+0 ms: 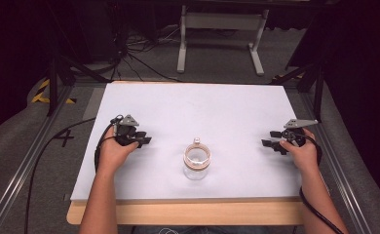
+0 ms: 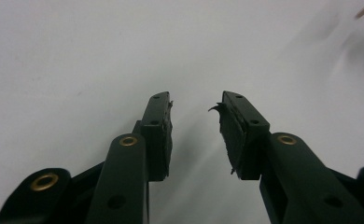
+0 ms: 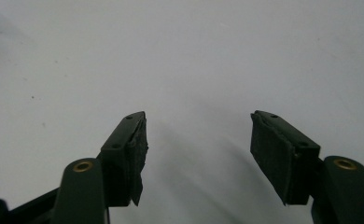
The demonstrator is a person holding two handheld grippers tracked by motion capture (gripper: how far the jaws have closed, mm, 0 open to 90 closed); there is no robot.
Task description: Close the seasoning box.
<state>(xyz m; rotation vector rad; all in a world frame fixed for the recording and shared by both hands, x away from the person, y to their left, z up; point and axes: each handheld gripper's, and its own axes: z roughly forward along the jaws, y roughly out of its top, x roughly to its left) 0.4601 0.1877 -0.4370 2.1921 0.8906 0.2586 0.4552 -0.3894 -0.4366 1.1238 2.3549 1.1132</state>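
Note:
A clear glass jar (image 1: 197, 163) with a tan rim stands upright near the front middle of the white table top (image 1: 193, 112). A small pale knob or lid piece (image 1: 196, 141) sits just behind it. The left gripper (image 1: 145, 141) rests on the table to the jar's left, held by a hand, jaws parted with nothing between them (image 2: 196, 112). At the right side the right gripper (image 1: 270, 139) lies on the table, also held, jaws wide apart and empty (image 3: 199, 135). Both point inward toward the jar.
The white sheet lies on a wooden board whose front edge (image 1: 188, 212) shows below it. Cables (image 1: 42, 156) trail off the left side. A white stand (image 1: 222, 34) is on the floor behind the table. Metal rails (image 1: 22, 170) run along both sides.

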